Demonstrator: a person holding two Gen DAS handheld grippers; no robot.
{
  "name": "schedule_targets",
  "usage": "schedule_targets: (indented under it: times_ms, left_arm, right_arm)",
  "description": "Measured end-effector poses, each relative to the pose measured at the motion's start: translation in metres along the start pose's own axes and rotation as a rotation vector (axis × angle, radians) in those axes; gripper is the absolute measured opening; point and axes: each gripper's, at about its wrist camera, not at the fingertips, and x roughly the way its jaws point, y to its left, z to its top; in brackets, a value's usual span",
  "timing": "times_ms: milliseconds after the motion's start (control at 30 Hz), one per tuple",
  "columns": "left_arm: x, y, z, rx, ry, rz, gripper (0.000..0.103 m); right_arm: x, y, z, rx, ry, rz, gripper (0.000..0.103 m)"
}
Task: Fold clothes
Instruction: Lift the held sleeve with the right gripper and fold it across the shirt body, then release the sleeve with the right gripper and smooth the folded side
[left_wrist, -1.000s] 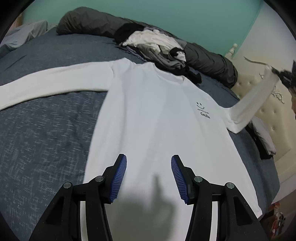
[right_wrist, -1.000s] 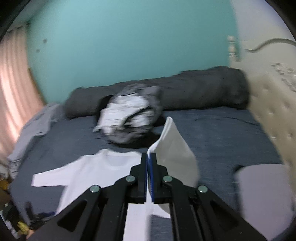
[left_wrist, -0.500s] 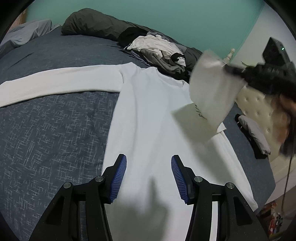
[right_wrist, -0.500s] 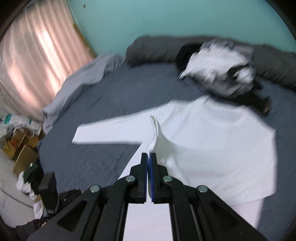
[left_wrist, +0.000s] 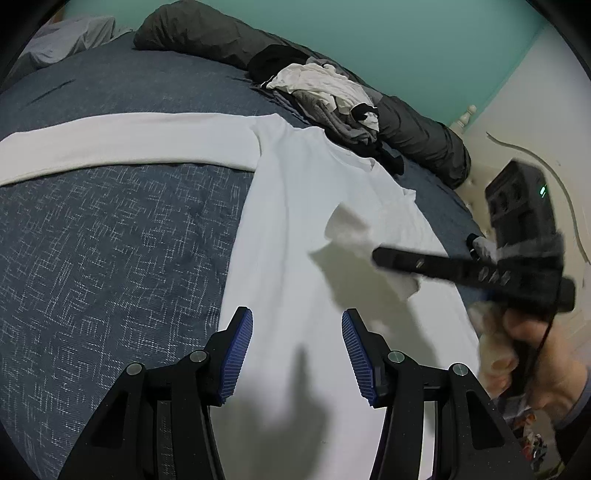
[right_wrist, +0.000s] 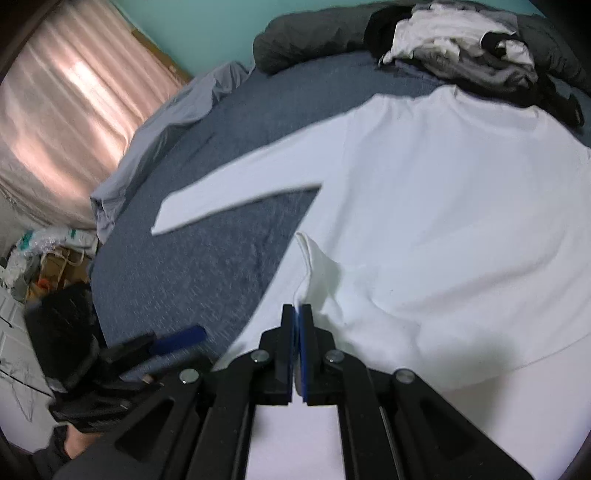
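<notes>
A white long-sleeved shirt (left_wrist: 303, 206) lies flat on the dark blue bed (left_wrist: 110, 229). Its left sleeve (left_wrist: 122, 140) stretches straight out to the side. My left gripper (left_wrist: 297, 339) hovers open over the shirt's lower body, nothing between its blue pads. My right gripper (right_wrist: 298, 314) is shut on the cuff of the right sleeve (right_wrist: 317, 266), which is drawn across the shirt's front. In the left wrist view the right gripper (left_wrist: 380, 254) reaches in from the right, a hand (left_wrist: 517, 354) holding it. The left gripper (right_wrist: 177, 338) shows blurred at the right wrist view's lower left.
A heap of unfolded clothes (left_wrist: 325, 92) and a rolled dark grey duvet (left_wrist: 207, 33) lie at the head of the bed. A cream padded headboard (left_wrist: 524, 177) is at right. A pale grey sheet (right_wrist: 173, 110) lies near the pink curtain (right_wrist: 62, 122). Bags and clutter (right_wrist: 40, 251) sit on the floor.
My right gripper has carried the right sleeve from out beside the headboard inward and down over the shirt's front. My left gripper stayed open and shifted only slightly.
</notes>
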Motion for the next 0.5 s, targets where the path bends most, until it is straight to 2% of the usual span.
schedule_targets:
  times_ms: [100, 233, 367, 500]
  left_arm:
    - [0.003, 0.002, 0.000, -0.009, 0.009, -0.004, 0.055]
    - [0.008, -0.001, 0.000, 0.001, 0.023, -0.006, 0.058]
    - [0.016, -0.003, 0.000, 0.010, 0.037, -0.002, 0.058]
    - [0.028, -0.012, 0.008, 0.058, 0.051, 0.003, 0.058]
  right_arm:
    - [0.013, -0.012, -0.011, 0.052, 0.030, 0.002, 0.006]
    - [0.018, -0.017, -0.025, 0.074, 0.050, 0.039, 0.025]
    - [-0.008, -0.033, -0.037, 0.120, -0.031, 0.028, 0.026]
    - [-0.037, -0.058, -0.054, 0.180, -0.112, -0.032, 0.045]
